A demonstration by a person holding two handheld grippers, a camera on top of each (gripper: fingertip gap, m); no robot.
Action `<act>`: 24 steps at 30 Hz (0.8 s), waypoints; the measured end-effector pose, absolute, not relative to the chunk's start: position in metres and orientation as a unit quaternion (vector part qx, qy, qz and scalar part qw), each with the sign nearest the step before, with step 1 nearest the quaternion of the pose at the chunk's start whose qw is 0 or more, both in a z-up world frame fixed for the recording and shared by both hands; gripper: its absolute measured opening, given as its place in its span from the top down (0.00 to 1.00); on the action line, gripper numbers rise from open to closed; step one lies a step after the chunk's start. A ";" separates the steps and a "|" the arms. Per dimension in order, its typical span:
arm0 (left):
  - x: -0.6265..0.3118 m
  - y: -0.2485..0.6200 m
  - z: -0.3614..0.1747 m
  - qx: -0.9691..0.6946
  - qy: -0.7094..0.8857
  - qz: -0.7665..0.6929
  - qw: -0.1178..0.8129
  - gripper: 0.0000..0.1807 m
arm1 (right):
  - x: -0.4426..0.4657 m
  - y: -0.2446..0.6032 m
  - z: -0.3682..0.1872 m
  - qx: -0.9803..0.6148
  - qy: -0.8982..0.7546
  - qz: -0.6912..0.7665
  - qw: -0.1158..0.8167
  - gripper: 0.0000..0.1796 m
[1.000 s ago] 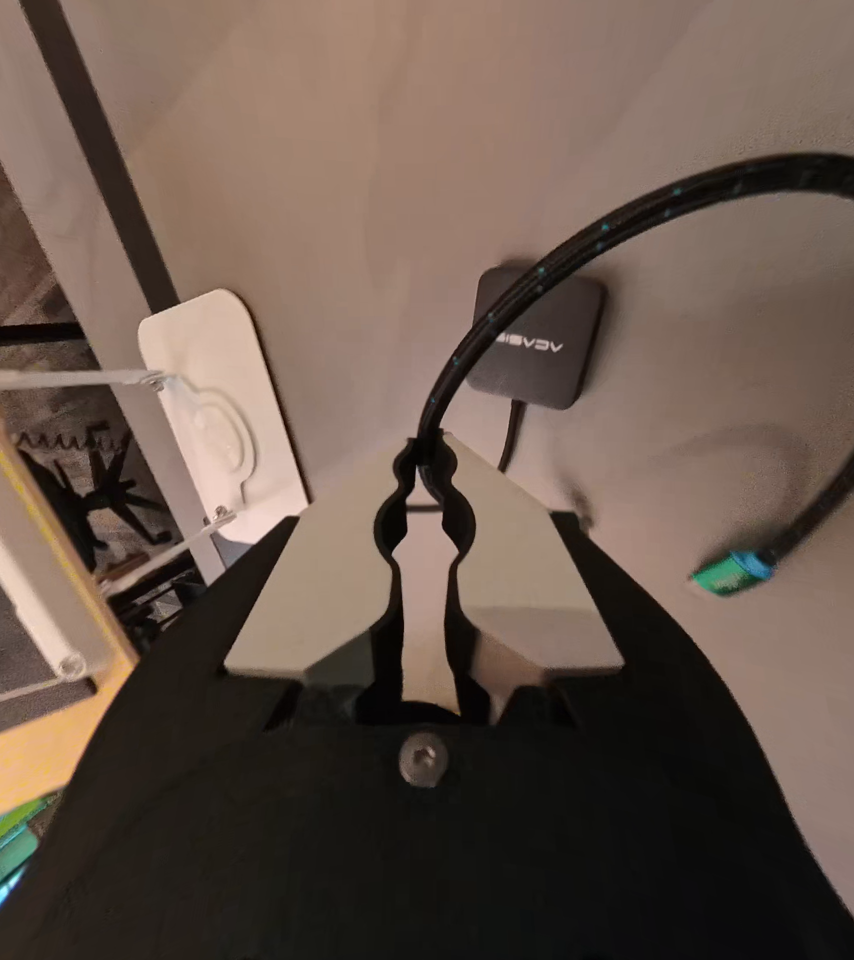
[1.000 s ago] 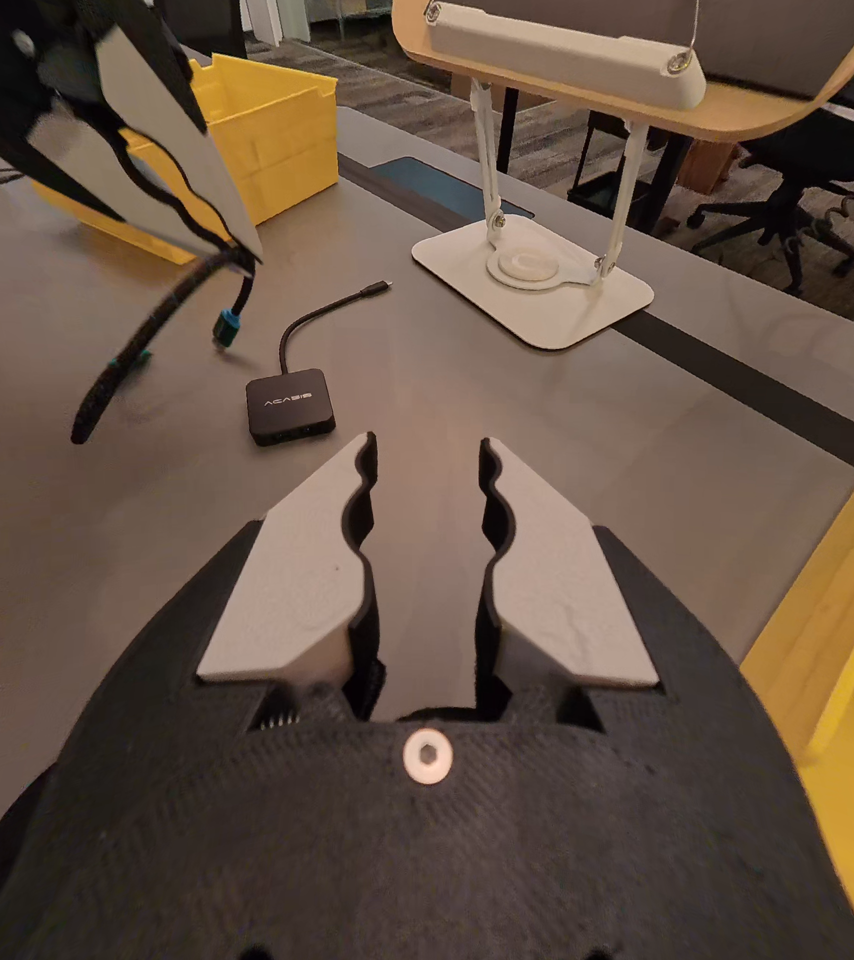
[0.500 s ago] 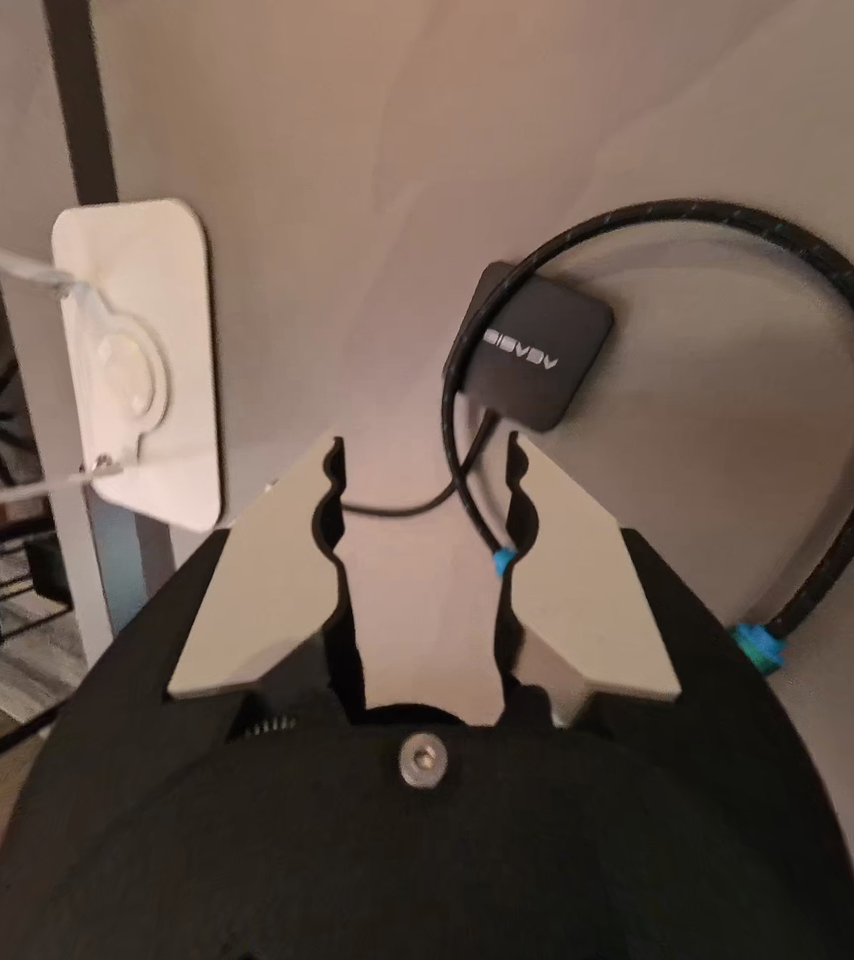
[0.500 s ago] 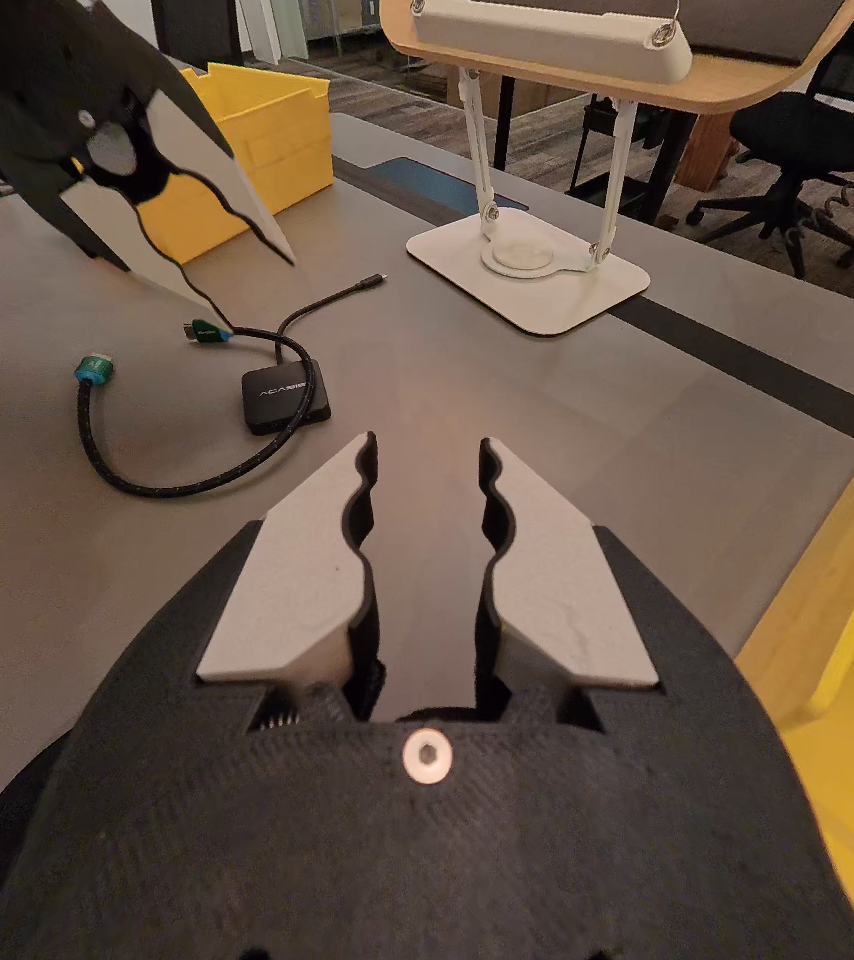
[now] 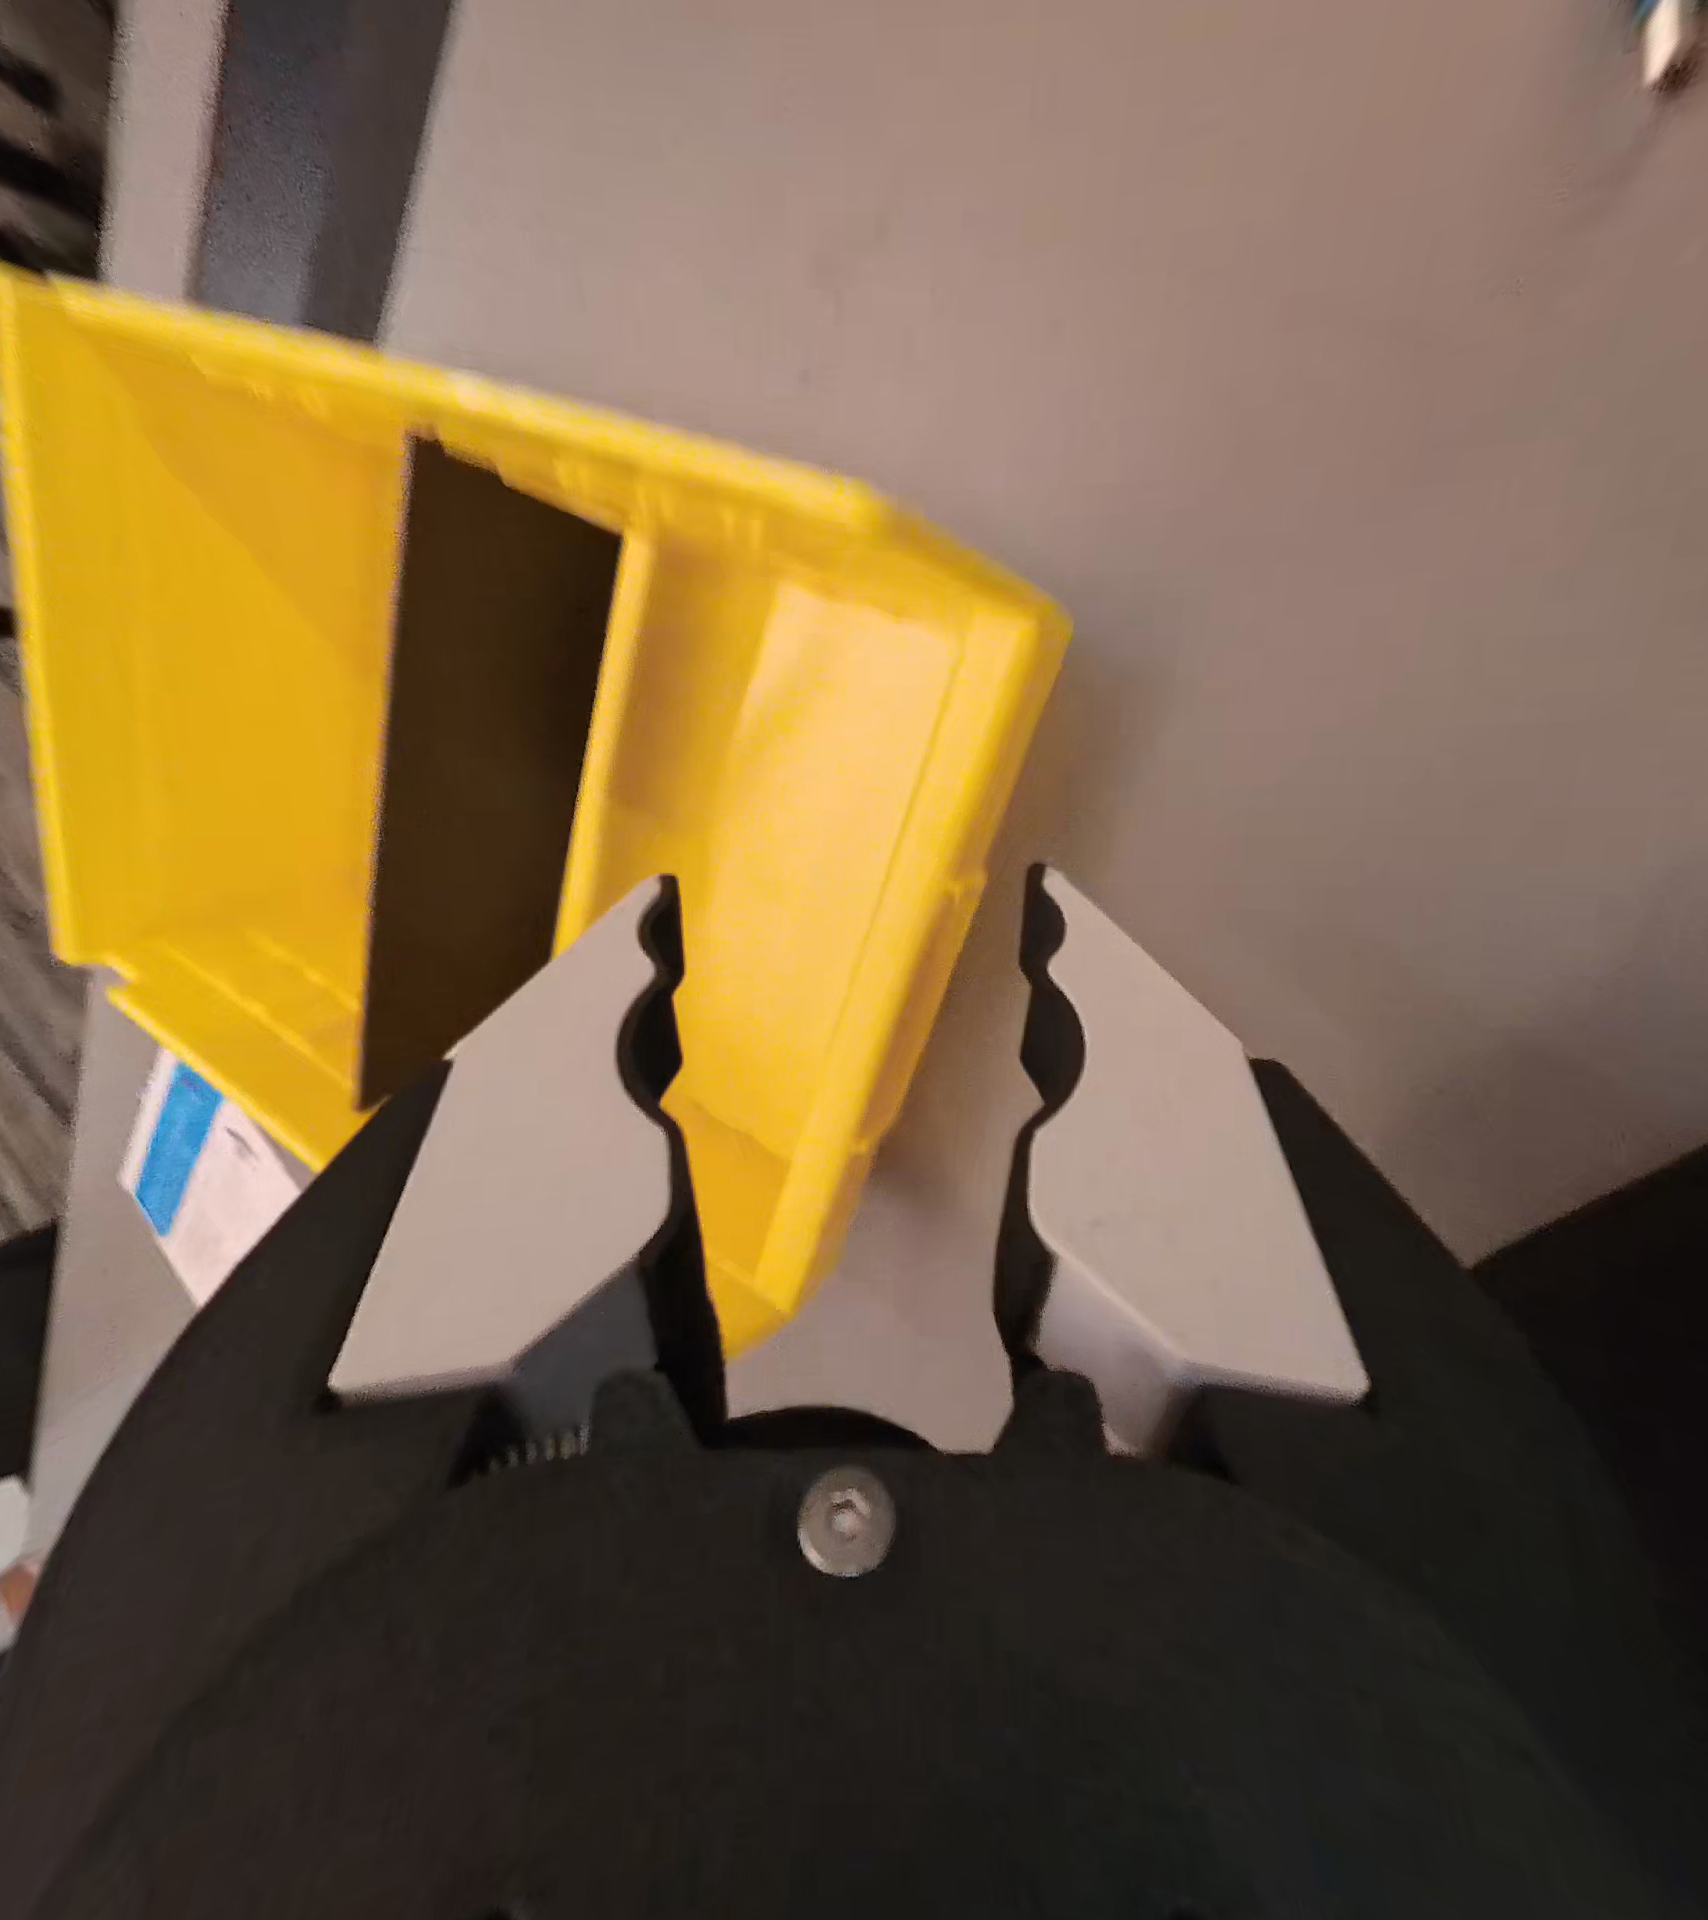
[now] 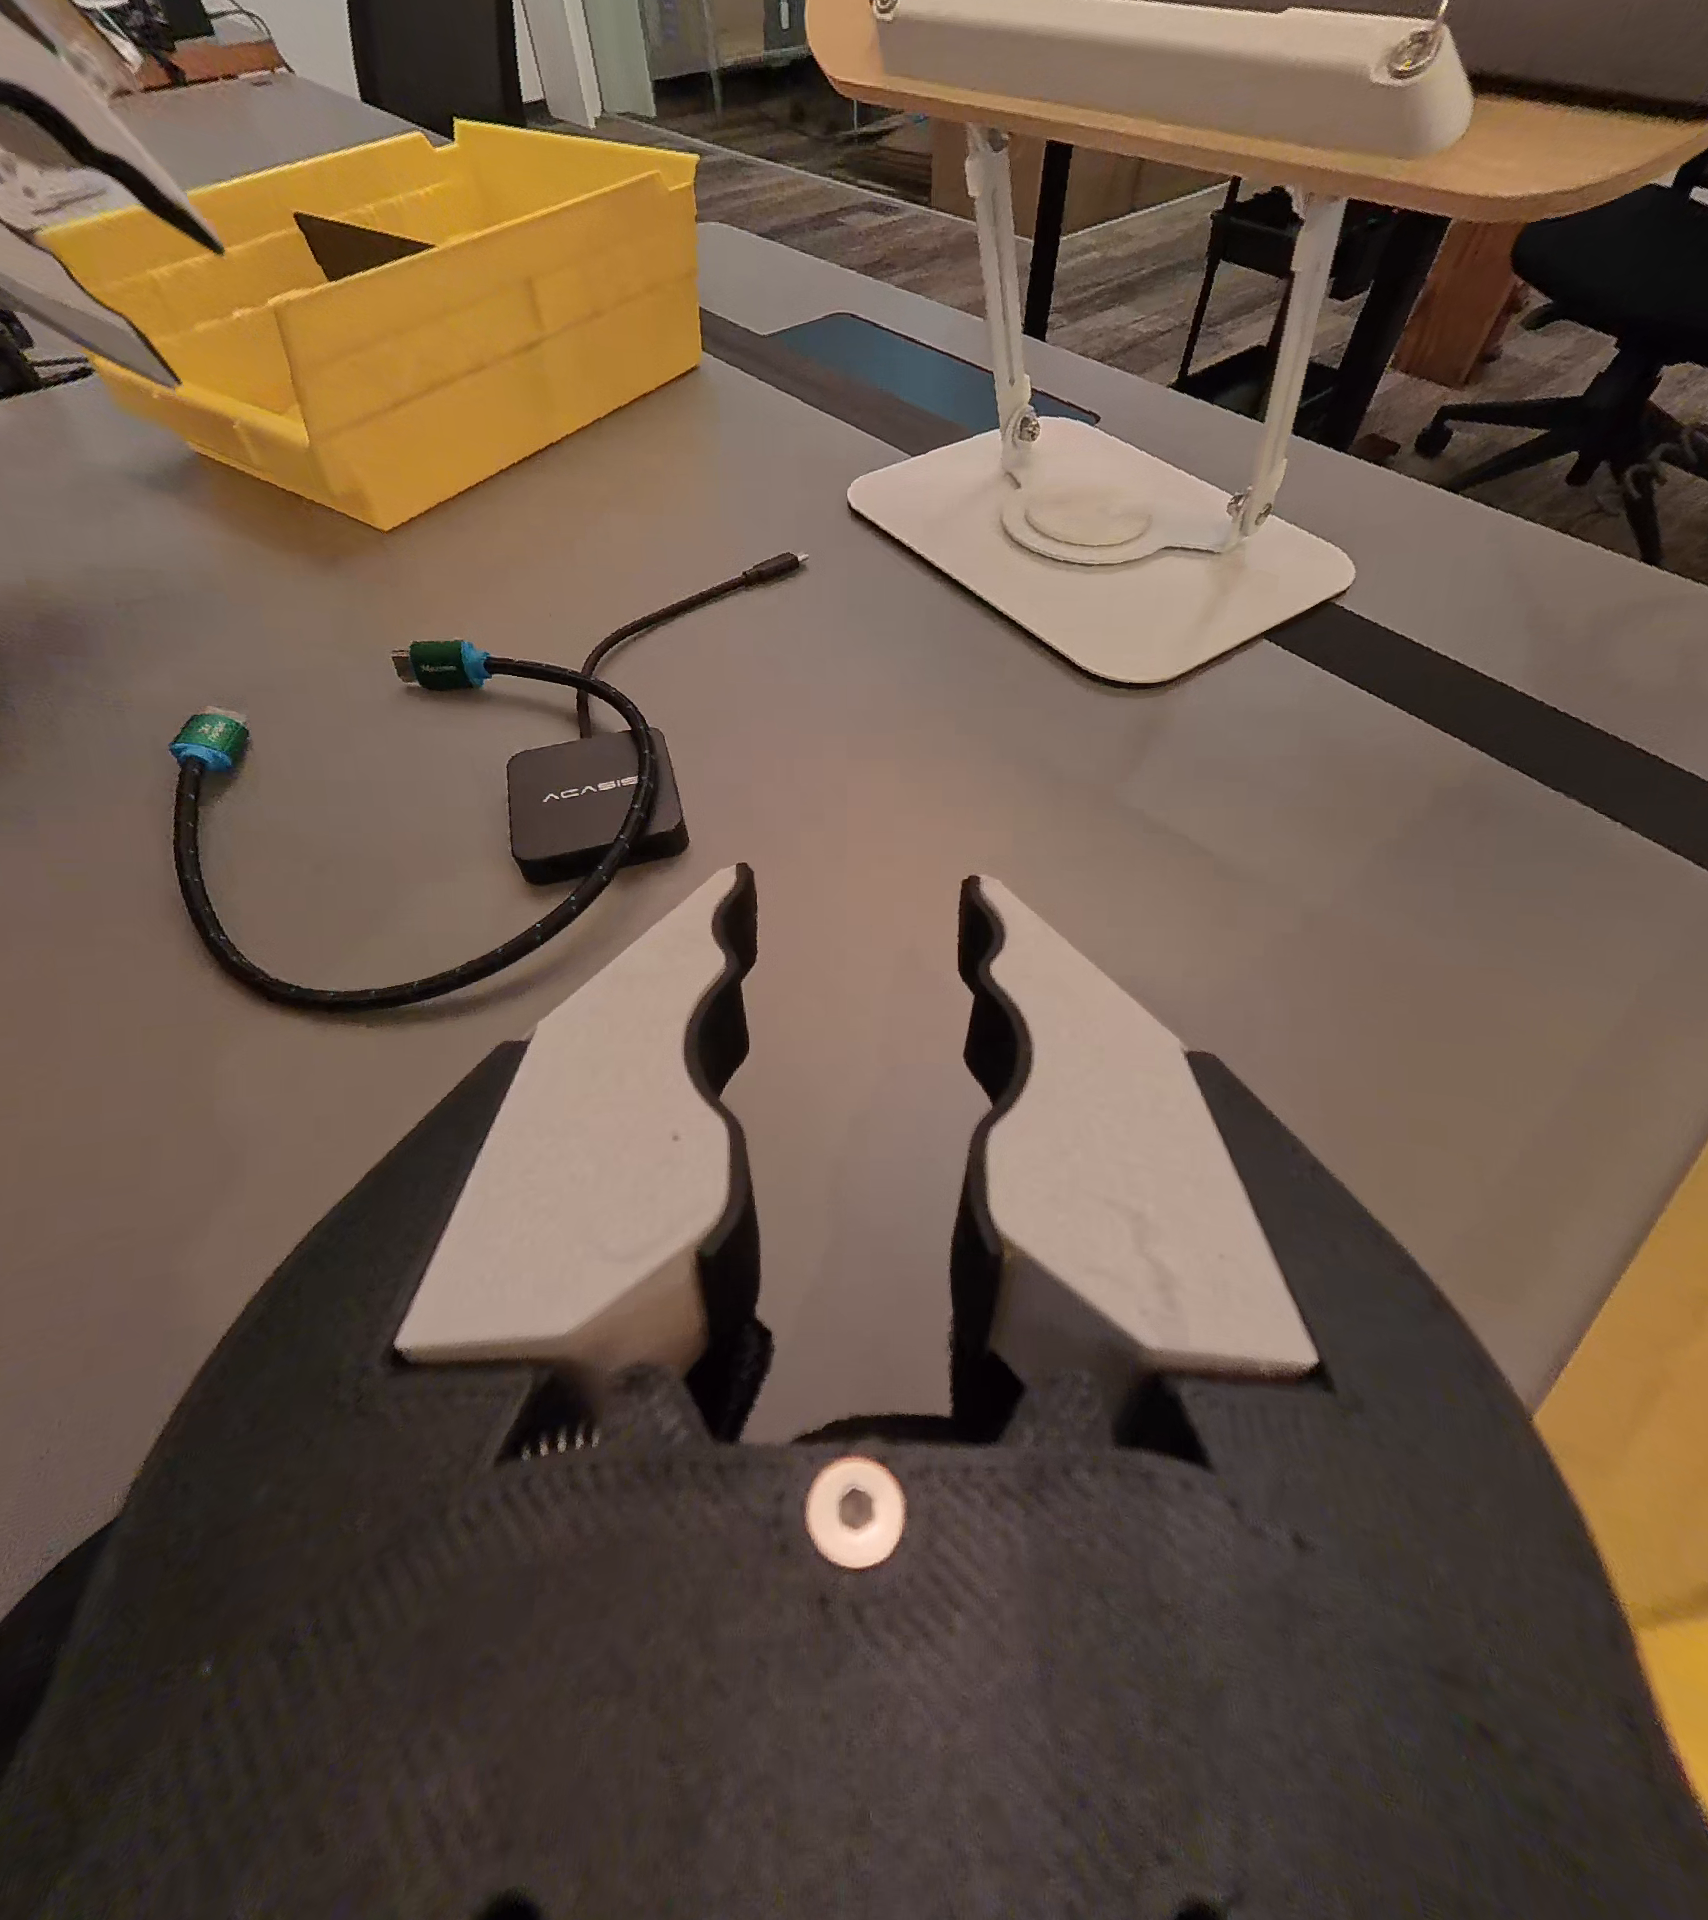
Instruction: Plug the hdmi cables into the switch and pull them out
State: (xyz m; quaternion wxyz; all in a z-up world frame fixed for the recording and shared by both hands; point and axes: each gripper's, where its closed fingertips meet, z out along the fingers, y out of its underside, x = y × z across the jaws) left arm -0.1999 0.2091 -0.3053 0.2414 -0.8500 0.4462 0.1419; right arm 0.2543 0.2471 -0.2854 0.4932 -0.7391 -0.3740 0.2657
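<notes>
With nothing between their fingers, both my claws stand released: the right claw hovers low over the bench, and the left claw is up over the yellow bin, showing at the top left corner of the right wrist view.

The HDMI switch, a small flat black box, lies just beyond my right claw and a little left of it. The braided HDMI cable curls in an open loop on the near-left side of the switch and crosses over its right top corner; neither of its green plugs is seated. One plug lies just behind the switch, the other well to its left. The switch's own thin lead runs away behind it.

I judge plugging in comes first. I would pinch a plug by its green shell, squarely, and steady the switch with the other claw, since so light a box should slide under a push.

The cable resting on the switch may drag it. The white stand sits well right of the switch, clear of my path.
</notes>
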 end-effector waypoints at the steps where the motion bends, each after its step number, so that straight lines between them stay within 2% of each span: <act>1: -0.209 0.205 -0.315 -0.858 0.439 0.135 0.230 0.68 | 0.253 0.247 -0.286 -0.739 -0.376 0.266 0.492 0.79; 7: -0.239 0.195 -0.366 -0.879 0.431 0.106 0.173 0.79 | 0.248 0.246 -0.285 -0.740 -0.382 0.263 0.487 0.79; 11: -0.244 0.201 -0.371 -0.878 0.431 0.097 0.184 0.83 | 0.251 0.246 -0.288 -0.744 -0.379 0.260 0.484 0.79; 24: -0.301 0.221 -0.372 -0.846 0.495 0.108 0.166 0.84 | 0.248 0.248 -0.308 -0.754 -0.381 0.264 0.466 0.79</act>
